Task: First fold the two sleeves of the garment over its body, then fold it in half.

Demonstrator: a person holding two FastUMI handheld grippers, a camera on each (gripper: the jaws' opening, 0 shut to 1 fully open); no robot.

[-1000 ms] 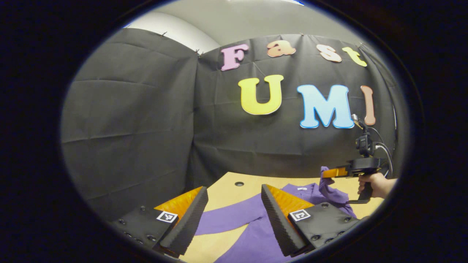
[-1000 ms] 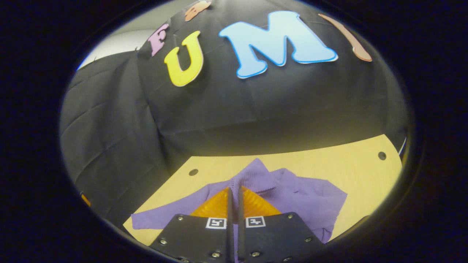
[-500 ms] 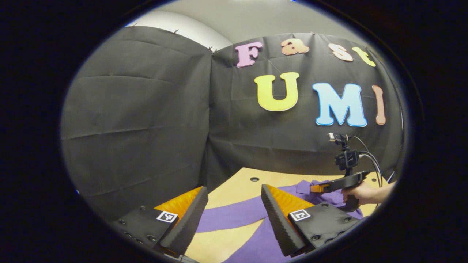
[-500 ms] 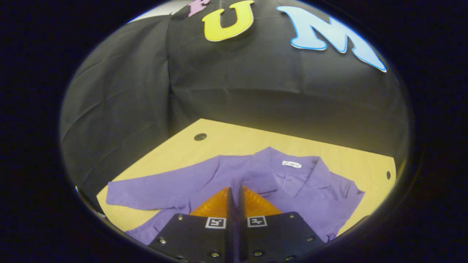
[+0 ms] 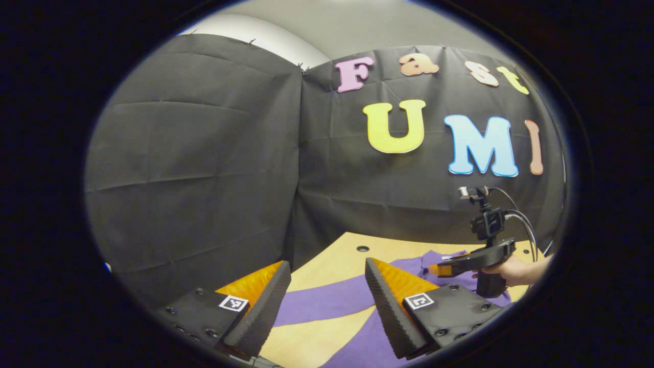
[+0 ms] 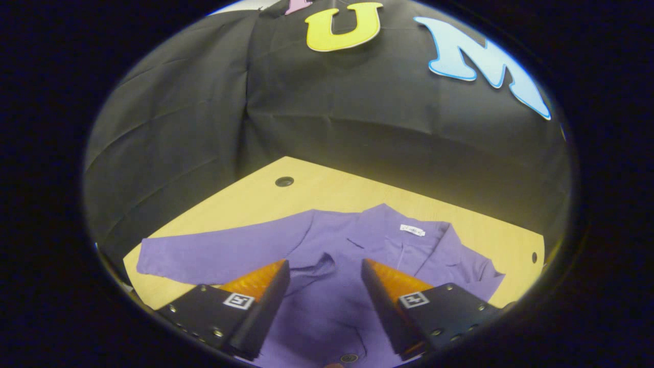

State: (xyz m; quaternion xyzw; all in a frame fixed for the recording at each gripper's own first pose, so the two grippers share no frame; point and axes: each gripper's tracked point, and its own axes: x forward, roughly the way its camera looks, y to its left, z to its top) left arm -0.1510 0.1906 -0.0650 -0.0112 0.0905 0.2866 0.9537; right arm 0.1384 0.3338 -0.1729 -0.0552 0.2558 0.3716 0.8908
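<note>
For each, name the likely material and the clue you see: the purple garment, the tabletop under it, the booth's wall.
Purple garment: soft matte fabric, probably knit or woven; it creases and drapes.
Tabletop: pale, smooth board, likely wood or laminate, with round holes.
Booth's wall: black matte cloth, wrinkled, hanging in folds.

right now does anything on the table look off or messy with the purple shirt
Mostly tidy. The purple shirt lies flat on the wooden table, one sleeve still stretched out sideways. The other sleeve's cuff sits bunched and slightly rumpled on the body, between the open right gripper fingers. No damage shows.
</note>
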